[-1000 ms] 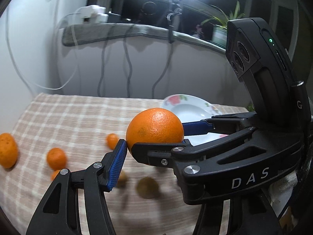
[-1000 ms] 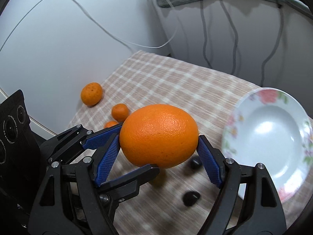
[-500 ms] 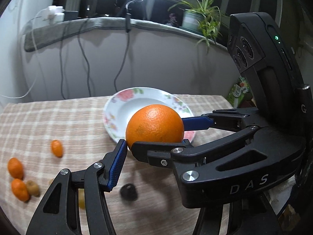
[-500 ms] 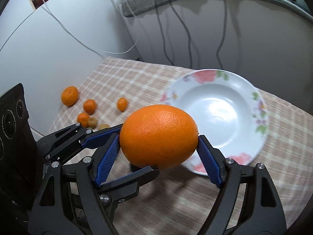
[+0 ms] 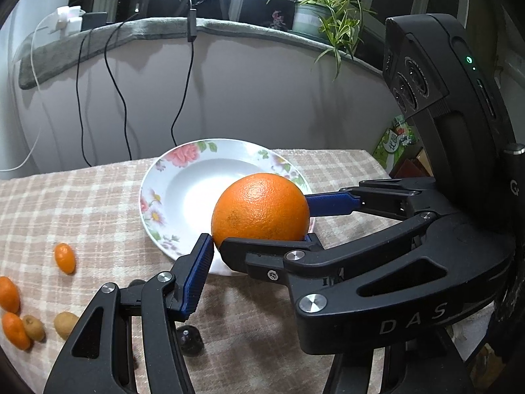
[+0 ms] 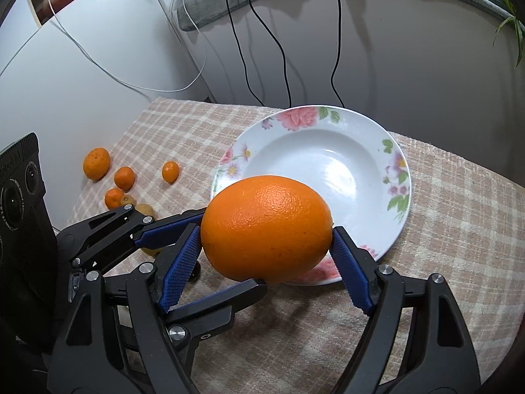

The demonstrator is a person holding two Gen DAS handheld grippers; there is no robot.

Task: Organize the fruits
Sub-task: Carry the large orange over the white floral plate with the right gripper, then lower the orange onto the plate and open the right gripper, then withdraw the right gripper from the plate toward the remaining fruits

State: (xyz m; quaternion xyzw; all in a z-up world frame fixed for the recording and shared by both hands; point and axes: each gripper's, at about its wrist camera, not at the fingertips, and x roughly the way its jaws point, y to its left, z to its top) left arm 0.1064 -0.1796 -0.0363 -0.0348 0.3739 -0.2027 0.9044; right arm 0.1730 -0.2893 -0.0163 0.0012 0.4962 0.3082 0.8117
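Note:
A large orange (image 6: 265,226) hangs just above the near rim of a white flowered plate (image 6: 397,177) on the checked cloth. My right gripper (image 6: 265,236) is shut on it, one blue pad on each side. From the left comes my left gripper (image 6: 229,252): one finger lies against the orange's left side and the other runs under it. In the left wrist view the orange (image 5: 259,207) sits over the plate (image 5: 147,197). The right gripper (image 5: 265,226) holds it from the right there. It hides one finger of my left gripper (image 5: 259,239).
Small fruits lie on the cloth left of the plate: a kumquat (image 6: 170,171), mandarins (image 6: 96,167), (image 6: 124,177) and brown kiwi-like fruits (image 5: 65,323). A dark round berry (image 5: 188,336) lies under the grippers. Cables hang on the back wall. A potted plant (image 5: 308,19) stands on the ledge.
Both grippers have carried the orange to the right, from over the loose fruits to the plate's near rim. The grip on the orange looks the same.

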